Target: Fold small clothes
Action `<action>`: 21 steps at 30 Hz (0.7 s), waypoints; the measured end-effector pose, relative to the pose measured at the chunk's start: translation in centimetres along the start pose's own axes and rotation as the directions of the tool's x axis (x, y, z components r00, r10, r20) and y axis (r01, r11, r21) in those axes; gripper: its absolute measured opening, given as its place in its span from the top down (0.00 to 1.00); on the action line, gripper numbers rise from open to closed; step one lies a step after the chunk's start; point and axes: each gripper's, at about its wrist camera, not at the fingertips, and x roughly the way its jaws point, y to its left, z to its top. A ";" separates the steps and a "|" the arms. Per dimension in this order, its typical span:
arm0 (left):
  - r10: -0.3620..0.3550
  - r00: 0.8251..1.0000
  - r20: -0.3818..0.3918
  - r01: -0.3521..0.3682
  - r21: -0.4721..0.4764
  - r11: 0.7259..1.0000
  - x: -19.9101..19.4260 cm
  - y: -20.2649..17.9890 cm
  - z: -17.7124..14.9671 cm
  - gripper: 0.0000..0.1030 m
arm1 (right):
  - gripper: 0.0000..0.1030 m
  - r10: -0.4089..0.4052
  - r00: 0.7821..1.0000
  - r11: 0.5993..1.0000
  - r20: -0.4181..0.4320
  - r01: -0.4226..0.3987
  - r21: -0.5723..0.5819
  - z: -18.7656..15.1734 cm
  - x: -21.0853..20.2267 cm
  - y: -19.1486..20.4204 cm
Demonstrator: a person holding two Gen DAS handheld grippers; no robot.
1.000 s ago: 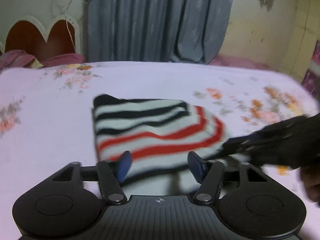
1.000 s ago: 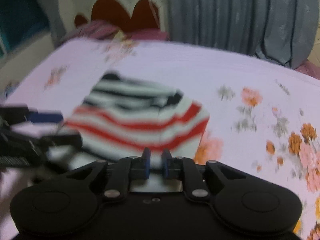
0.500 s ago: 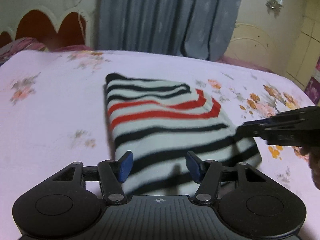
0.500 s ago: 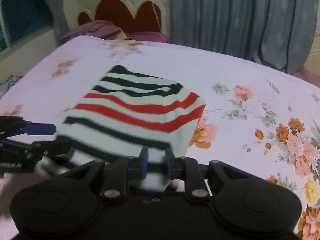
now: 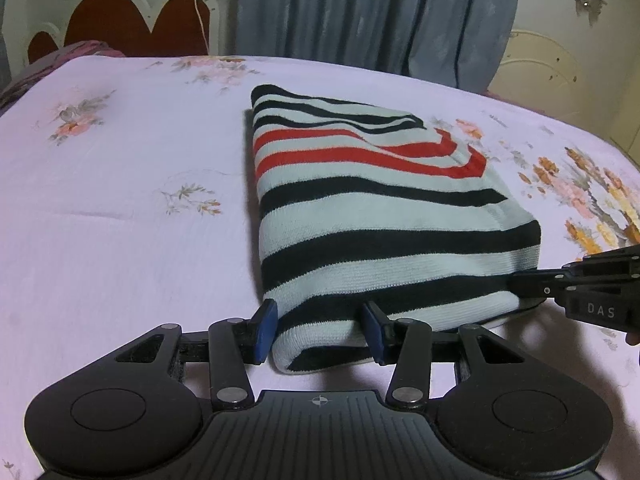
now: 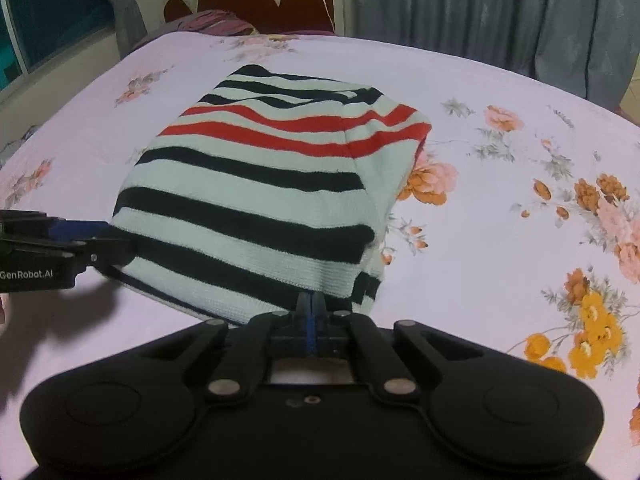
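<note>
My right hand-held gripper [image 6: 309,312] is clenched on the near hem of the folded black, white and red striped knit top [image 5: 372,208], pinning the fold on the floral pink bed [image 5: 120,208]. My left hand-held gripper [image 5: 318,330] sits released, straddling its near-left corner.

Ahead of the left gripper [image 5: 318,330] the folded striped garment [image 5: 372,216] blocks the way; bare bed [image 5: 120,240] lies open to its left; the right gripper [image 5: 532,286] crowds its right; headboard [image 5: 120,20] and curtain [image 5: 380,12] stand far beyond.
</note>
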 end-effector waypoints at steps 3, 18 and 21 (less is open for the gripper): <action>0.022 1.000 0.003 -0.022 0.012 1.000 -0.1 -0.4 0.0 0.55 | 1.00 -0.005 1.000 1.000 0.004 0.005 0.007 -0.1 0.0 0.1; 0.116 0.989 0.086 -0.118 0.011 0.993 -4.3 -2.2 0.6 0.14 | 0.42 -0.002 0.992 0.999 0.128 -0.003 0.041 0.1 -5.3 0.2; 0.098 0.989 0.109 -0.097 -0.012 0.995 -6.4 -3.0 -0.1 0.10 | 0.37 0.005 0.988 0.998 0.154 -0.013 0.054 -0.4 -7.4 0.1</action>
